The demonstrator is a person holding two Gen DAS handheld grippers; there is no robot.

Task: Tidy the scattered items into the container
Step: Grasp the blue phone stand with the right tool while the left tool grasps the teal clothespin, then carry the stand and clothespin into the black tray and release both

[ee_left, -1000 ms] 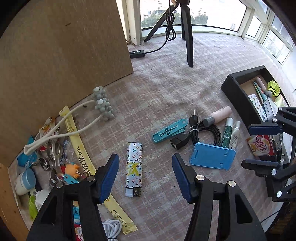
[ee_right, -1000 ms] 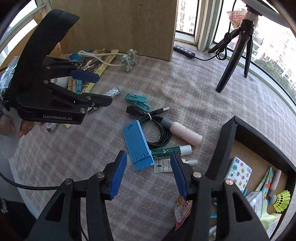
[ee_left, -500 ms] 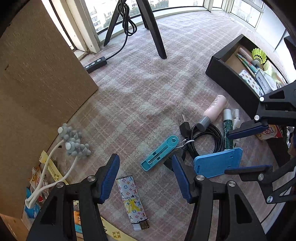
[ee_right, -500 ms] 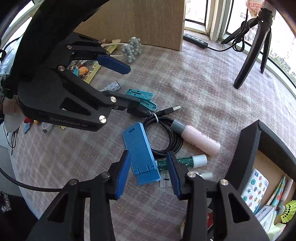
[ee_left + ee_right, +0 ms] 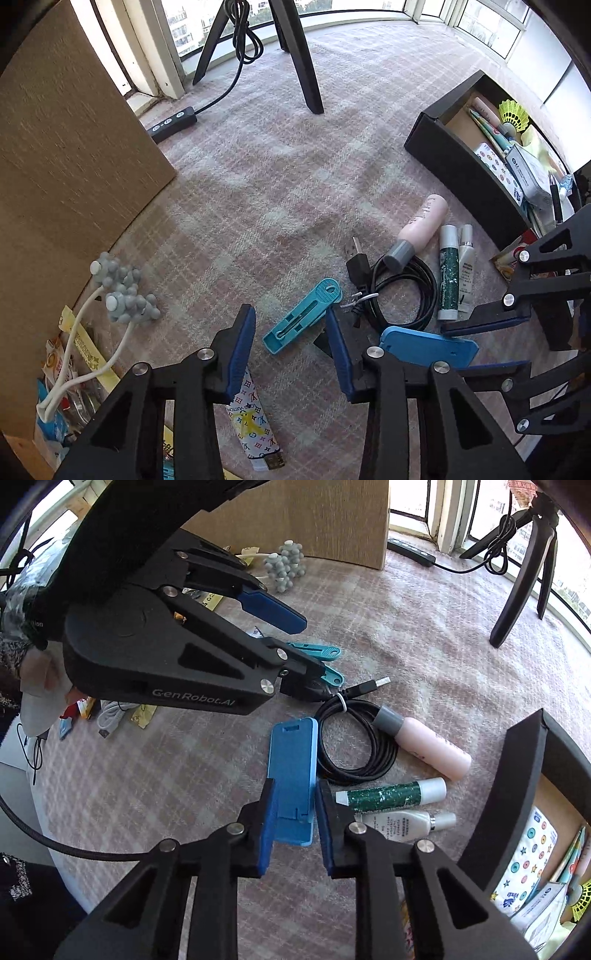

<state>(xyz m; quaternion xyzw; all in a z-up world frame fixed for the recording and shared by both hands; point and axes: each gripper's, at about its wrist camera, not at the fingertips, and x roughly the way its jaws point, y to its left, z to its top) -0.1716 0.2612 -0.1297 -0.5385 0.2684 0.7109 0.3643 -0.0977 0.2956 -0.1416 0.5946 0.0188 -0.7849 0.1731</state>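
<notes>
Right gripper (image 5: pixel 293 825) low over the surface, fingers part-closed and straddling the near end of the flat blue plastic phone stand (image 5: pixel 293 775). Pads flank both long edges; whether they already touch, cannot tell. Stand lies flat on the pink plaid cloth surface (image 5: pixel 424 627), long axis running straight away from the fingers, so the grip goes across its short width. Judgement: closing on the stand is the step in hand.

Left gripper (image 5: pixel 291 354) sits further to the left, fingers spread wide, holding nothing. A teal plastic clip (image 5: pixel 303 321) lies on the cloth between and just ahead of its tips, long axis slanting up to the right. Left gripper is nearer the clip; right gripper is nearer the stand and the black open-topped box (image 5: pixel 524 775).

Just beside the stand: coiled black USB cable (image 5: pixel 351 742), pink bottle with grey cap (image 5: pixel 428 746), green glitter tube (image 5: pixel 391 795), white tube (image 5: pixel 402 821). Box stands to the right of these, near, already partly filled.

Right gripper pose: pitched down, fingers roughly parallel to the stand's length. Risk, as judged: thin flat stand may slip out under an edge pinch.
</notes>
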